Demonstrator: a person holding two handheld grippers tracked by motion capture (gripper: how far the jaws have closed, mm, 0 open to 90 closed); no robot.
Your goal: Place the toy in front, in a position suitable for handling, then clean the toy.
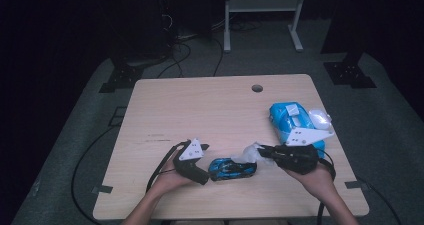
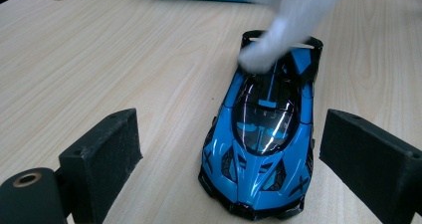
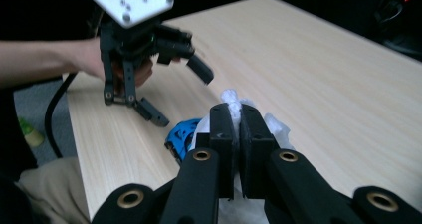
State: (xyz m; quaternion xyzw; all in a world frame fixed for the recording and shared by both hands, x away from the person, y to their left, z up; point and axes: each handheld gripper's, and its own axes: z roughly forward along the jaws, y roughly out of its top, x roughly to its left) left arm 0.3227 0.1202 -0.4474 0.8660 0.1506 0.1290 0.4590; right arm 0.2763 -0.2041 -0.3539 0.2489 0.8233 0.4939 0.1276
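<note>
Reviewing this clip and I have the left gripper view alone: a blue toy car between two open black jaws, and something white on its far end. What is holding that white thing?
Observer: The right gripper holds it. Its jaws are shut on a white wipe.
Operator: Where would that wipe have come from?
Observer: Probably the blue wipe pack at the right side of the table, beyond the right hand.
Operator: Is the left gripper touching the toy car?
Observer: The high view puts the left gripper right at the toy car's left end, but I cannot tell contact. Its jaws stand open.
</note>
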